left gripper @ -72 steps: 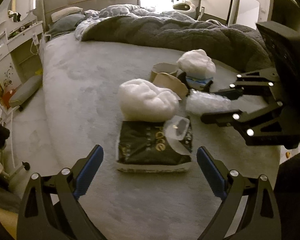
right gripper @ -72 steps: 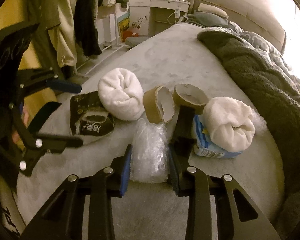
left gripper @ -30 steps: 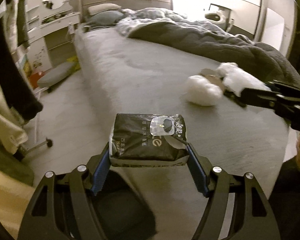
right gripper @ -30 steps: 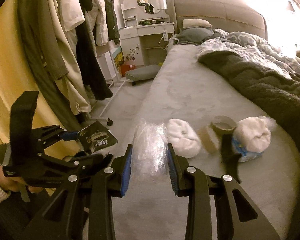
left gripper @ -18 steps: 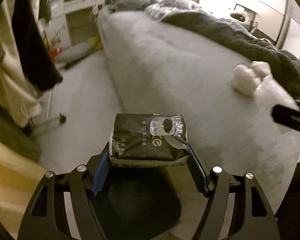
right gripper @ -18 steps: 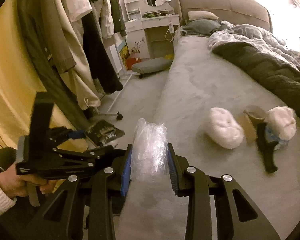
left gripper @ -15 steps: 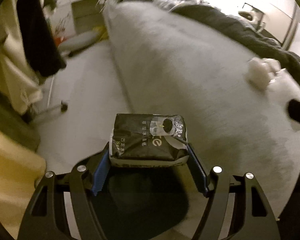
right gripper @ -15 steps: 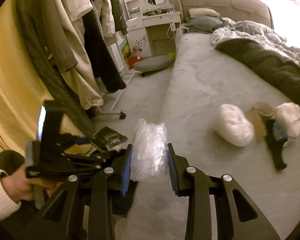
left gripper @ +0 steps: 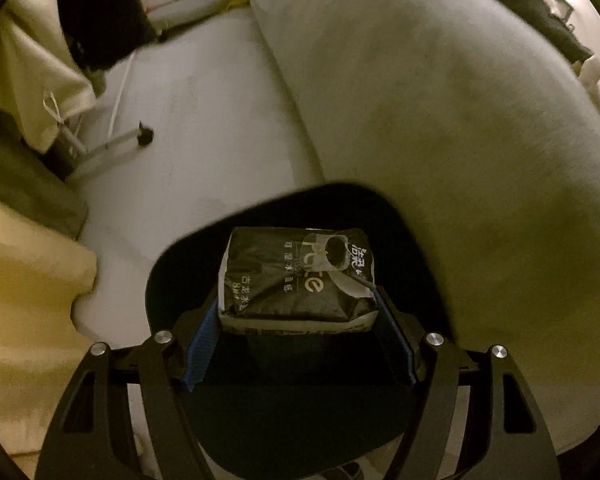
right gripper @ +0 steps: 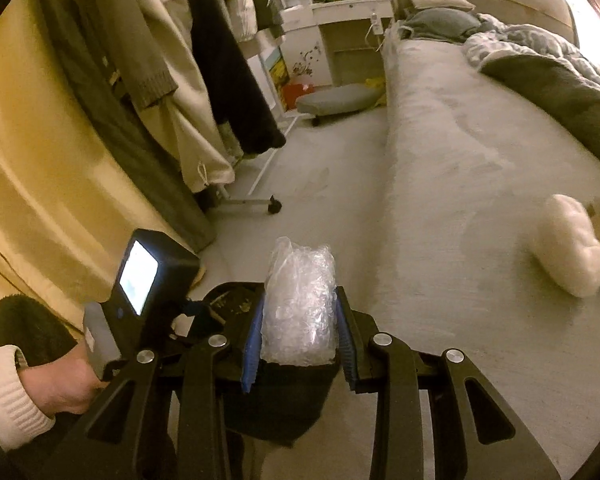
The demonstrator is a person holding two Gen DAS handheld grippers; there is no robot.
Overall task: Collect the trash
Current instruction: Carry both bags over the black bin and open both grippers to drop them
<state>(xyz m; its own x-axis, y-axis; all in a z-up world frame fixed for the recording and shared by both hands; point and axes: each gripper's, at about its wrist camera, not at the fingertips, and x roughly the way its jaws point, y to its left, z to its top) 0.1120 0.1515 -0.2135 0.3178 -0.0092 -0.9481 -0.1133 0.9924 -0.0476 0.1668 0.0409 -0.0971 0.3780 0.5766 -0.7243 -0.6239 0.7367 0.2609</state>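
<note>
Tissue pack [left gripper: 298, 276] sits pinched crosswise in my left hand-held gripper [left gripper: 300, 316], directly over the black bin [left gripper: 404, 236] (right hand-held gripper [right gripper: 298, 332] pinching bubble wrap [right gripper: 300, 304], beside it).

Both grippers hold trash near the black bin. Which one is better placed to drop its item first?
Left. The left gripper holds the black tissue pack directly over the black bin opening, pointing down. The right gripper, with its clear plastic wrap, seems nearer the rim.
</note>
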